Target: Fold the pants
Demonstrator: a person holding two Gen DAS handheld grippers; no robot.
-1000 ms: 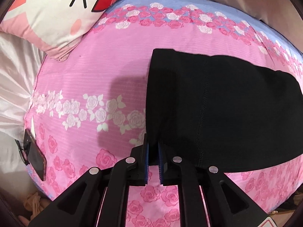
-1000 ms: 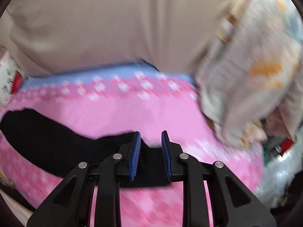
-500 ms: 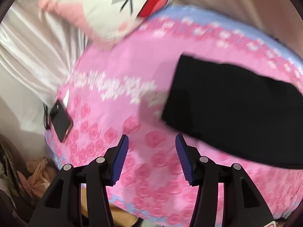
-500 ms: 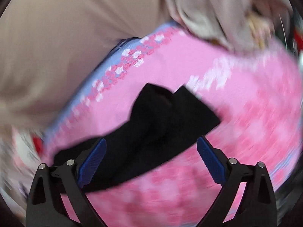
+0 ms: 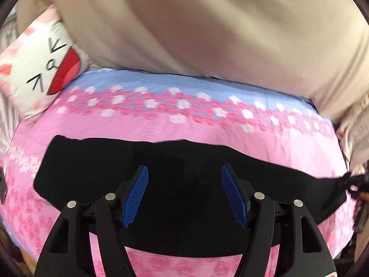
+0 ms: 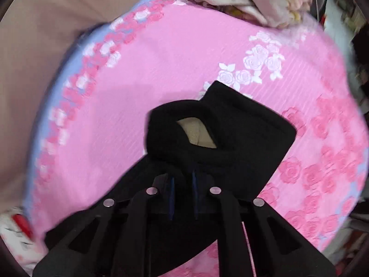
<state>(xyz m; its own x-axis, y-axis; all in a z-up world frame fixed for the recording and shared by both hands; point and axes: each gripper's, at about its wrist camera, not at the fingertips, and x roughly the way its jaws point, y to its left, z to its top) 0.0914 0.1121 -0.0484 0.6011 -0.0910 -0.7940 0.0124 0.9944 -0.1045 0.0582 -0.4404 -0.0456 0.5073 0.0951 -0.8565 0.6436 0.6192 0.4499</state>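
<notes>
1. The black pants [image 5: 184,161] lie flat in a long band across the pink rose-print bed [image 5: 207,124], below its blue border.
2. Your left hand-held gripper [image 5: 183,194] hovers above the middle of the pants, jaws opening, nothing between them.
3. Your right hand-held gripper [image 6: 183,191] is closing on one end of the pants, where an opening gapes and shows a tan lining.
4. The cloth looks soft, light and limp; pinch it at a thick hem or edge, through both layers.
</notes>
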